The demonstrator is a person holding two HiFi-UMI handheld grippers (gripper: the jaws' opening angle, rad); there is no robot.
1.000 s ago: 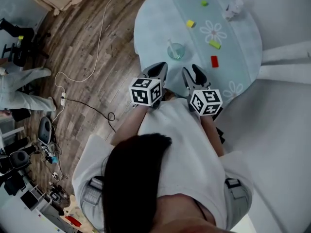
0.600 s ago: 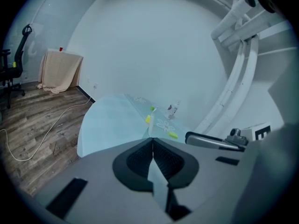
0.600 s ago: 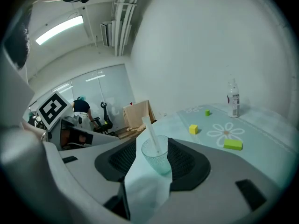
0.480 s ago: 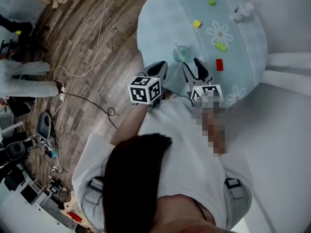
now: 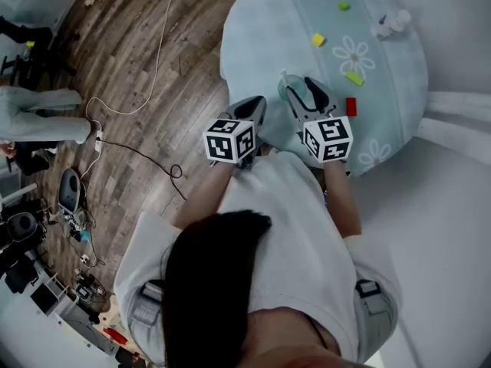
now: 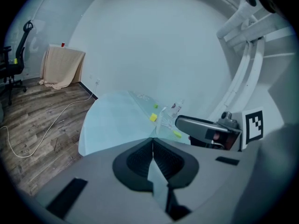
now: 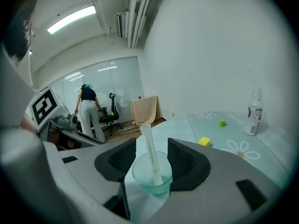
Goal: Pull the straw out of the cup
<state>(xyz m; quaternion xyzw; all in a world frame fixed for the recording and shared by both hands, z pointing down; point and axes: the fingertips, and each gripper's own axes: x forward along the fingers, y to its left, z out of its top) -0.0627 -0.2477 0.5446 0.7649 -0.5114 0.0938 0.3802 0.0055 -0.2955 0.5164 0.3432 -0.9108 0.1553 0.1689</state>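
Clear greenish cup (image 7: 152,174) on round pale-blue flower-print table (image 5: 253,29), white tubular straw (image 7: 148,146) leaning inside, right gripper (image 7: 152,143) jaws spread astride cup, left gripper (image 6: 153,141) clenched empty, yellow block (image 7: 204,141), green block (image 7: 222,122), clear bottle (image 7: 253,108) well beyond

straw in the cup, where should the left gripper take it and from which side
Take the straw by its free upper end, above the cup rim, coming from above: it stands nearly upright, and the right gripper flanks the cup's sides.
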